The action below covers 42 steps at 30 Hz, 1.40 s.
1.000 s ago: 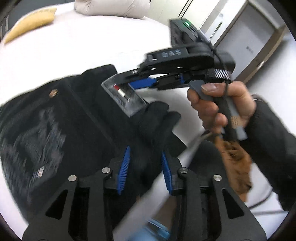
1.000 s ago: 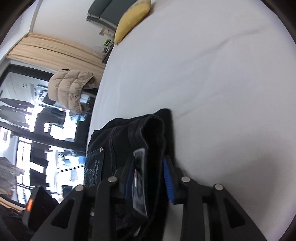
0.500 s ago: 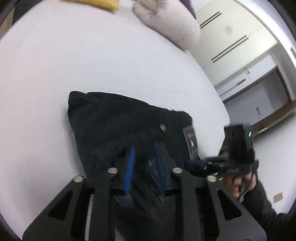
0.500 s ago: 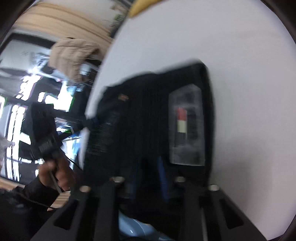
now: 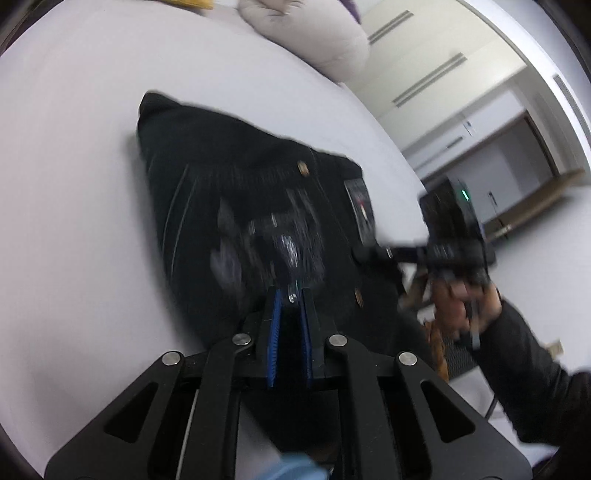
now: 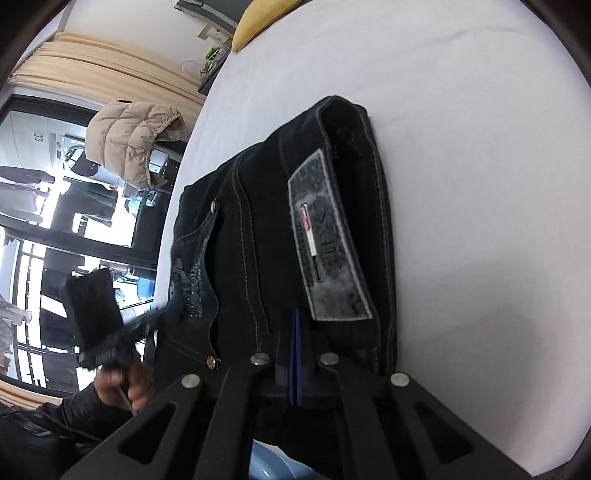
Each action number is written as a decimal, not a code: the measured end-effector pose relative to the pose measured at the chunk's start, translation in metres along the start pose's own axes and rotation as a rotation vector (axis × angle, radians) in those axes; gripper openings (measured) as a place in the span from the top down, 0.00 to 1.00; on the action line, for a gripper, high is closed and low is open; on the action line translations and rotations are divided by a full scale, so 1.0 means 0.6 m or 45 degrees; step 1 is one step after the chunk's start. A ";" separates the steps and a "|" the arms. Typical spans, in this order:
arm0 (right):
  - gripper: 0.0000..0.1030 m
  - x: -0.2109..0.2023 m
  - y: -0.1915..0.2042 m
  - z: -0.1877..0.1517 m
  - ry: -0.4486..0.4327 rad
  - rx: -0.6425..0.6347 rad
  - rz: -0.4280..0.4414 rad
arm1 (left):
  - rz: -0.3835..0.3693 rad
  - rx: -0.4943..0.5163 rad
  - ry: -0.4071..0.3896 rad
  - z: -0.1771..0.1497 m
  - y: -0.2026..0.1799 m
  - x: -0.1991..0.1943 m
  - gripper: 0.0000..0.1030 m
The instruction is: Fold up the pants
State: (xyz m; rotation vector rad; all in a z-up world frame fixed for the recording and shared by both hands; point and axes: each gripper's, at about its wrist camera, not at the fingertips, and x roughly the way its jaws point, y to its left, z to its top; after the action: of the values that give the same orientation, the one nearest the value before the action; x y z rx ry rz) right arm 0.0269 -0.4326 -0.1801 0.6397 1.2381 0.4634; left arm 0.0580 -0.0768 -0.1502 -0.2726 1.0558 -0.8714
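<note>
Black jeans (image 5: 236, 199) lie folded in a compact bundle on the white bed, waistband with its grey leather patch (image 6: 328, 240) on top. My left gripper (image 5: 290, 295) sits at the near edge of the bundle, its blue pads (image 5: 274, 332) close together with a narrow gap and a bit of dark fabric between. My right gripper (image 6: 295, 314) is shut, blue pads pressed together, over the waistband just below the patch; whether it pinches cloth is hidden. It also shows in the left wrist view (image 5: 388, 253) at the bundle's right edge.
The white bed sheet (image 6: 461, 110) spreads all round the jeans. A beige puffer jacket (image 6: 136, 144) hangs by the window. A yellow pillow (image 6: 258, 18) lies at the far end. White wardrobes (image 5: 443, 74) stand beyond the bed.
Both grippers swung the jeans over and down onto the bed. Both sets of jaws have narrowed, and the bundle now lies flat with the patch facing up.
</note>
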 end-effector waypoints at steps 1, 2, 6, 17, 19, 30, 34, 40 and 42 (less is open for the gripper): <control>1.00 -0.002 -0.001 -0.002 -0.003 0.000 0.000 | -0.028 0.013 -0.007 -0.016 -0.001 -0.012 0.91; 1.00 -0.003 0.000 -0.005 -0.005 0.001 0.003 | -0.055 0.016 -0.001 -0.026 -0.002 -0.027 0.91; 1.00 -0.007 -0.013 -0.007 -0.009 0.024 0.043 | -0.137 -0.050 0.017 -0.058 0.002 -0.016 0.91; 1.00 -0.016 -0.037 -0.021 -0.075 0.092 0.125 | -0.263 -0.178 0.013 -0.059 0.052 -0.043 0.95; 0.84 -0.036 -0.023 -0.025 -0.095 0.076 0.122 | -0.247 -0.162 -0.014 -0.044 0.038 -0.074 0.95; 0.28 -0.095 -0.070 0.027 -0.220 0.129 0.120 | -0.168 -0.376 -0.096 0.035 0.128 -0.096 0.32; 0.35 -0.057 -0.087 0.042 -0.150 0.131 0.126 | -0.170 -0.397 -0.013 0.051 0.138 -0.064 0.32; 0.50 -0.019 -0.064 0.055 -0.037 0.102 0.116 | -0.170 -0.406 0.085 0.088 0.142 -0.031 0.48; 0.52 -0.007 -0.052 0.060 -0.009 0.094 0.103 | -0.123 -0.405 0.116 0.094 0.145 -0.018 0.63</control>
State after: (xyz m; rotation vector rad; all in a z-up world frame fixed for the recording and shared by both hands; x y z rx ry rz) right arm 0.0602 -0.4657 -0.1912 0.7558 1.2305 0.4836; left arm 0.1464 -0.0240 -0.1660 -0.5583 1.2751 -0.8061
